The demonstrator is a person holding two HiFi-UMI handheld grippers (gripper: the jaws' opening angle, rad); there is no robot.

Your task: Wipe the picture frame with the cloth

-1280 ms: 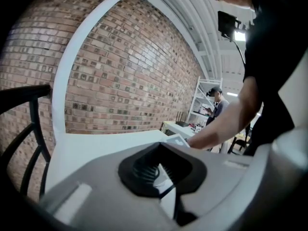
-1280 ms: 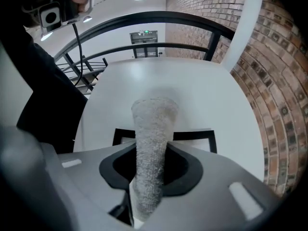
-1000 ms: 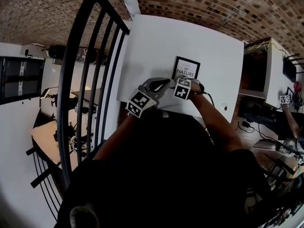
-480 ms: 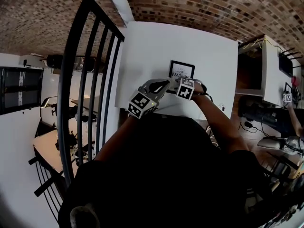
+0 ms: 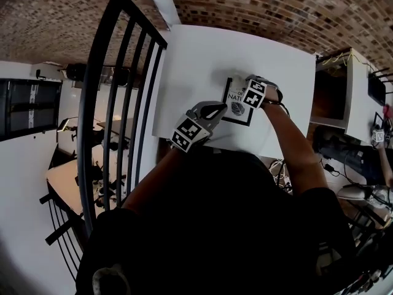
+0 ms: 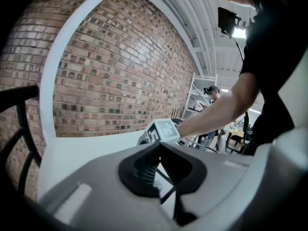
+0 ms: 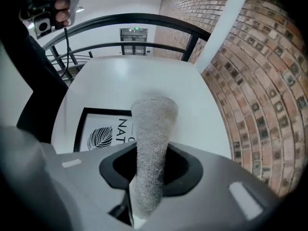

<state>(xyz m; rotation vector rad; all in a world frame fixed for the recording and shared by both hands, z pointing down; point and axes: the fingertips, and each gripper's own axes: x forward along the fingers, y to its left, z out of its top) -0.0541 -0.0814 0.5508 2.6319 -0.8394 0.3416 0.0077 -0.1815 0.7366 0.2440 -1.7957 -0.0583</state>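
Observation:
A black picture frame (image 5: pixel 236 110) with a leaf print lies flat on the white table (image 5: pixel 202 54). My right gripper (image 5: pixel 242 90) is over the frame's upper right part, shut on a grey cloth (image 7: pixel 151 138) that sticks out forward between its jaws. In the right gripper view the cloth covers part of the lettering on the frame (image 7: pixel 103 129). My left gripper (image 5: pixel 216 108) is at the frame's left edge. Its jaws (image 6: pixel 161 170) look closed on the frame's thin black edge. The right gripper's marker cube (image 6: pixel 161 131) shows just beyond them.
A black metal railing (image 5: pixel 116 72) runs along the table's left side. A brick wall (image 5: pixel 276 5) stands behind the table. A white cabinet (image 5: pixel 344 91) is at the right. The person's dark torso hides the table's near edge.
The right gripper with the cloth has moved from the frame's lower edge up across it to its upper right part. The left gripper has stayed at the frame's left edge.

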